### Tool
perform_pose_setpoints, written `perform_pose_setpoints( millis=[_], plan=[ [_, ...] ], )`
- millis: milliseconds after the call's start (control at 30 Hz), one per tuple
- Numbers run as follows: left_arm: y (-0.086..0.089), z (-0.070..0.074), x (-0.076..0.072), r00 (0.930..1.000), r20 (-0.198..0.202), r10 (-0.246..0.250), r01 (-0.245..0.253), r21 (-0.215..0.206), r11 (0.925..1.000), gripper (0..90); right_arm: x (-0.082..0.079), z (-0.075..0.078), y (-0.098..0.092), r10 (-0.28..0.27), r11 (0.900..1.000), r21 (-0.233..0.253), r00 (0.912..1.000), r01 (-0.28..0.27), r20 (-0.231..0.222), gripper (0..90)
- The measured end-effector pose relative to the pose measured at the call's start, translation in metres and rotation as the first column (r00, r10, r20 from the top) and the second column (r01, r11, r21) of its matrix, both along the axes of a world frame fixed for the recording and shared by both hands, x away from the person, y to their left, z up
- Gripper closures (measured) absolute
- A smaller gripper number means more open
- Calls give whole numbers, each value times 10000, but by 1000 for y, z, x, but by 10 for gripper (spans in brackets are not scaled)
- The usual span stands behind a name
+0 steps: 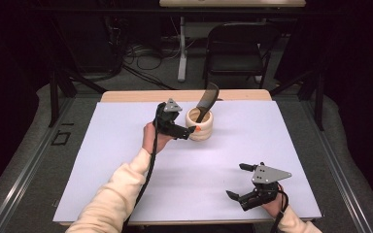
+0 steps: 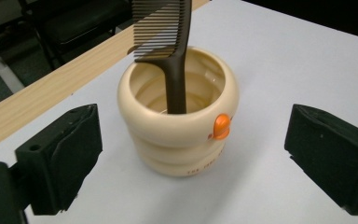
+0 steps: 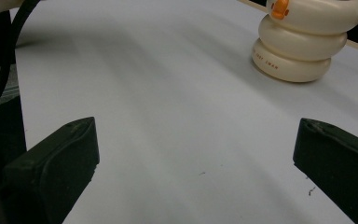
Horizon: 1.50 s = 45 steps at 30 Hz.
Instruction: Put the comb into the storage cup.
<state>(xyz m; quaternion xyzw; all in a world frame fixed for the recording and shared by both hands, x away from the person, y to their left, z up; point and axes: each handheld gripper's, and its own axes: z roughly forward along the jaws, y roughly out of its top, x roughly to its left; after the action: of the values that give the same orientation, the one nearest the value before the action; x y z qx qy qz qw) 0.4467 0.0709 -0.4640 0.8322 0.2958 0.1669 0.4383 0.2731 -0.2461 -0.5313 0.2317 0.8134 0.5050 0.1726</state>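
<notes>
One white sheet (image 1: 189, 160) over wooden table (image 1: 141, 96) (folding chair (image 1: 235, 48) behind).

Cream ringed holder (image 3: 303, 44): a line of small brown capital letters runs along its lowest ring; in the right gripper view it ends in what looks like "SWAN", and in the left gripper view the lettering is too blurred to read.

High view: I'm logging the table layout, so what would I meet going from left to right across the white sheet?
Left gripper → cream ringed cup with the dark comb standing in it → right gripper, open near the front edge of the white sheet.
</notes>
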Motion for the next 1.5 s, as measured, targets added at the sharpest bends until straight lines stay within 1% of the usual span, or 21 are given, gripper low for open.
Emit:
perform_pose_setpoints(
  millis=[233,300,367,500,767,933,1300,1500],
  plan=[
    [20,-4,-6,9993,-17,366,-366,-55,9993,4,0,0,0,-8,10000,-9,10000,8,20,0],
    [23,-4,-7,9990,-27,446,-446,-36,9990,3,0,0,0,-12,10000,-1,10000,12,-4,0],
    [27,-5,-9,9987,-55,512,-513,-121,9986,2,0,0,1,-14,10000,-10,10000,14,-9,0],
    [33,-7,-15,9982,-58,604,-604,-81,9981,2,0,0,0,5,10000,-13,10000,-5,-6,0],
    [48,-11,-26,9960,53,897,-896,-104,9959,2,-1,1,0,24,10000,-16,10000,-24,49,0],
    [54,-12,-32,9949,89,1008,-1007,-113,9948,1,-1,1,0,38,10000,-26,10000,-38,59,0],
    [67,-13,-46,9926,324,1167,-1163,-155,9931,1,-3,1,-2,-30,10000,30,10000,29,45,0],
    [80,-15,-55,9892,383,1418,-1410,-243,9897,1,-2,1,-1,-34,10000,17,10000,34,38,0]
  ],
)
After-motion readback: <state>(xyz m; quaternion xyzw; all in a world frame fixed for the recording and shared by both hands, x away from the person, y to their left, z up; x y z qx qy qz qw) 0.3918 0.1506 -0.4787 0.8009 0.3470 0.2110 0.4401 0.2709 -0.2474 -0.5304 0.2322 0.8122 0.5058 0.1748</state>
